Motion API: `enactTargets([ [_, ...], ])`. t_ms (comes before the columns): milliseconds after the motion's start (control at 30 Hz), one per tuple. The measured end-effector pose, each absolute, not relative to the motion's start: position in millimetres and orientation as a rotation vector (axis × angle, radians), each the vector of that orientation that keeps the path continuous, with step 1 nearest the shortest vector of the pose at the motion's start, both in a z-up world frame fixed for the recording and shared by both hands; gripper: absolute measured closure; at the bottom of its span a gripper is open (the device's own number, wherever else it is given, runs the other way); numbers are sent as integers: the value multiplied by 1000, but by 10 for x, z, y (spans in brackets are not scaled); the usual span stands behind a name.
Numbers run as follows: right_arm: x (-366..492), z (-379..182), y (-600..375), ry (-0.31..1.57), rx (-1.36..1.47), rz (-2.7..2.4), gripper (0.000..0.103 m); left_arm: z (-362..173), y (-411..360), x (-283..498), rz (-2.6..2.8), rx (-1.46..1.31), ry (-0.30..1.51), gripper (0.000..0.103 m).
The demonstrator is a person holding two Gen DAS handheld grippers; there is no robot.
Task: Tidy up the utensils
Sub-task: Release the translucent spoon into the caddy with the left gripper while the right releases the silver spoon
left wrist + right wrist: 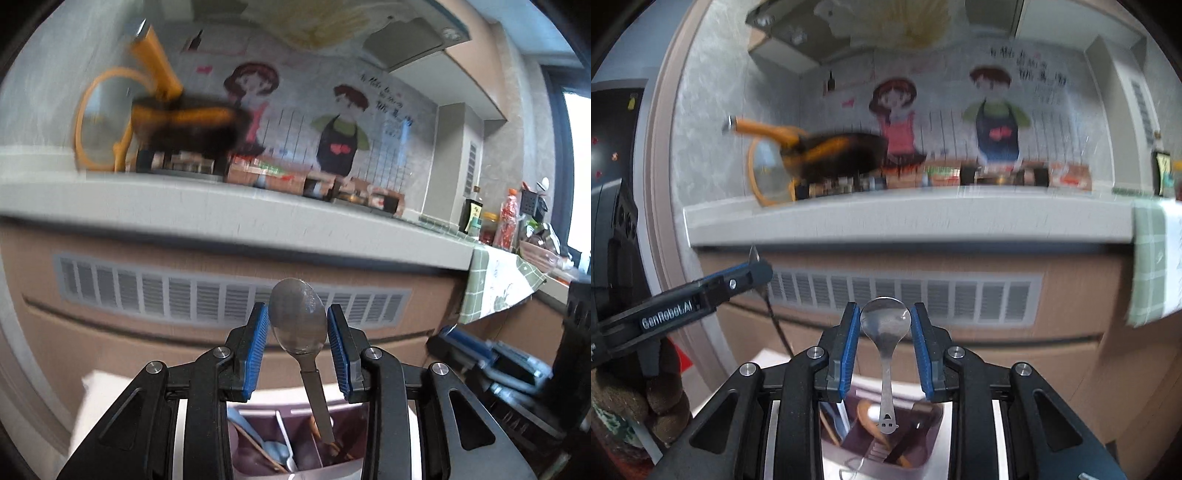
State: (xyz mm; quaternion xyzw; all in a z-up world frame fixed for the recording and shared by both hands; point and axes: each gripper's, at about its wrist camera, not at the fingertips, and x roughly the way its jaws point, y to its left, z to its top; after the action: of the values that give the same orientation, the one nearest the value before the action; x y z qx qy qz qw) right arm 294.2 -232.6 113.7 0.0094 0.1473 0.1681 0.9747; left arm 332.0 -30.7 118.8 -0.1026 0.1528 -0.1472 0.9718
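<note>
Large steel spoon (pixel 298 314) pinched by its bowl edges in left gripper (pixel 297 332), handle hanging toward 6 o'clock over divided utensil holder (pixel 295 454). Smaller spoon (pixel 885 320) held likewise in right gripper (pixel 885 332), jaws moderately spread, clamped on the bowl. Left gripper visible at 9 o'clock in right view. Risk: smooth curved bowls slipping from the pads; handles snagging holder dividers.

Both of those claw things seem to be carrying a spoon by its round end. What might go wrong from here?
1. The left gripper pinches its spoon only by the rounded bowl edges; the long handle dangles and could swing or slip.
2. The right gripper holds its spoon the same way.
3. A dropped spoon might miss its compartment in the divided holder below.
</note>
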Motion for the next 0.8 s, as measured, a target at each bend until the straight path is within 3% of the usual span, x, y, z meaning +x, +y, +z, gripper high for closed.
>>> enactTargets([
  [467, 3307, 358, -2327, 546, 75, 405, 75, 353, -440, 3629, -372, -225, 543, 68],
  [800, 2724, 270, -2536, 556, 34, 428, 71, 203, -338, 2820, -426, -236, 558, 67],
])
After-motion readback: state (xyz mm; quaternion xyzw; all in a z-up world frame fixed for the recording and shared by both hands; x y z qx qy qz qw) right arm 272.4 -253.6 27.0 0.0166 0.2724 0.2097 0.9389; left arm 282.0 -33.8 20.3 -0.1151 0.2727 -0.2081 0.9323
